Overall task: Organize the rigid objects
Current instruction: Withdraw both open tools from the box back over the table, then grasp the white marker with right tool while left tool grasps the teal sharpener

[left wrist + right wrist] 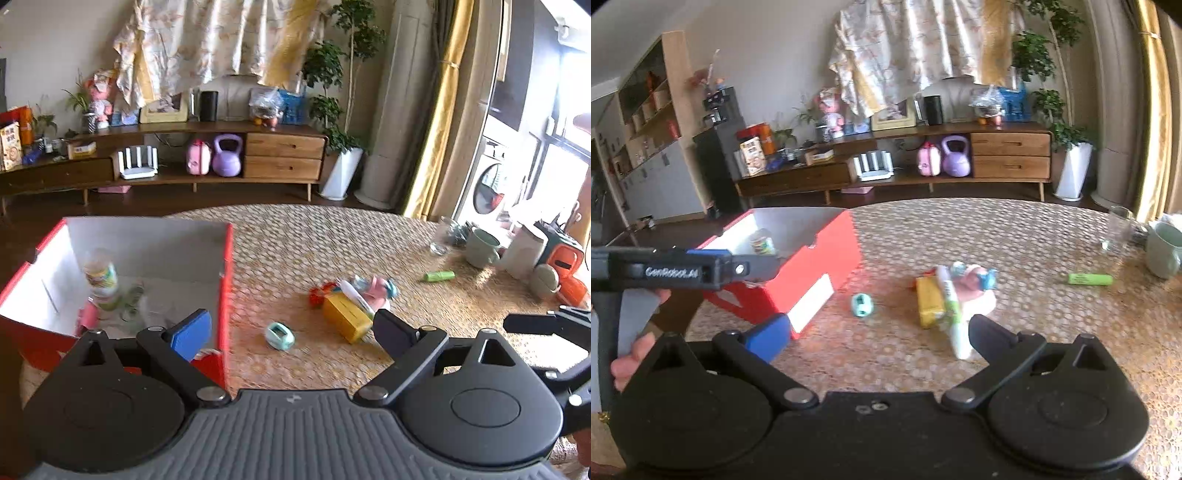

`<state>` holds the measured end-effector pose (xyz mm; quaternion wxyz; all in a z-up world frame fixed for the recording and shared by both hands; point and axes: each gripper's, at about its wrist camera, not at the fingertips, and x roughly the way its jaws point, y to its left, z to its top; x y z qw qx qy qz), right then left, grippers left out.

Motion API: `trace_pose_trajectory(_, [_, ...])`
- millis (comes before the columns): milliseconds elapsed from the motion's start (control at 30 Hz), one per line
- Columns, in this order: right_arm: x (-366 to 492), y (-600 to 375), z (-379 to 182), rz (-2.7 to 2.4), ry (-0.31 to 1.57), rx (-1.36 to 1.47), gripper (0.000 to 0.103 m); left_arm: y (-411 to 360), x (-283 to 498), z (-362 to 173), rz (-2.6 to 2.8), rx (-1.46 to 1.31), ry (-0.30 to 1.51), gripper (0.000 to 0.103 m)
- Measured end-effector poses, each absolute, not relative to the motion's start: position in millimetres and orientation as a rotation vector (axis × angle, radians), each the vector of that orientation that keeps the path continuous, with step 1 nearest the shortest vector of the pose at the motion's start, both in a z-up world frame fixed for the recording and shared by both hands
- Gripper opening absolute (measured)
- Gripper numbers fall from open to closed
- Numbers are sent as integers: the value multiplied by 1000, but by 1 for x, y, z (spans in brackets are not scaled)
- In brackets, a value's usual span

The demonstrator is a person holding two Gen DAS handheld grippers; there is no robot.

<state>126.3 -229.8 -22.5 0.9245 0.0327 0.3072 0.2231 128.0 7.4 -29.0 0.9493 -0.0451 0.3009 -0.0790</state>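
1. The only writing I can read is "GenRobot.AI", printed on the side of the left claw where it shows in my right wrist view; the labels on the packets are too blurred to make out.
2. My left claw has its jaws spread wide with nothing between them. Its blue pad sits over the near wall of the red box.
3. My right claw is also spread wide and grips nothing.
4. The red box stands on the left of the bench, its inside white. A small bottle with a yellow-green label stands upright in it, with a pink item beside it that I cannot identify.
5. The loose things lie in a pile at mid-bench: a yellow box, a white tube lying across it, and pink and blue toys behind, touching one another.
6. In the left view the yellow box lies just ahead of the dark right finger; in the right view the white tube's near end lies just beside the right finger.
7. A small teal gadget lies alone between box and pile, ahead of both claws.
8. A green tube lies well apart to the right, near a pale green mug and a glass jar.
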Motion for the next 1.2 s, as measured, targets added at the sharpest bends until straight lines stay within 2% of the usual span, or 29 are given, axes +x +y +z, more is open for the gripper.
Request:
trace_pose_trajectory(367, [141,-262,-46,408,658,49,103,-19,140,-73,-186,-119,676,97])
trace_pose_trajectory(467, [147,-265,-51,394,657,37,103,-28,145,-85,-161,-88,688,101])
trace_pose_trajectory(867, [184,-269,-79,378,703,-50,100,-54,171,-118,-114,-51,644,101])
trace_pose_trajectory(1067, [206,-266,-98,387,744,-80,93,-57,191,-134,-78,-30,645,101])
trace_pose_trajectory(1200, [218,-258,-109,413,764,-102,85,-56,206,-143,-61,-26,649,101])
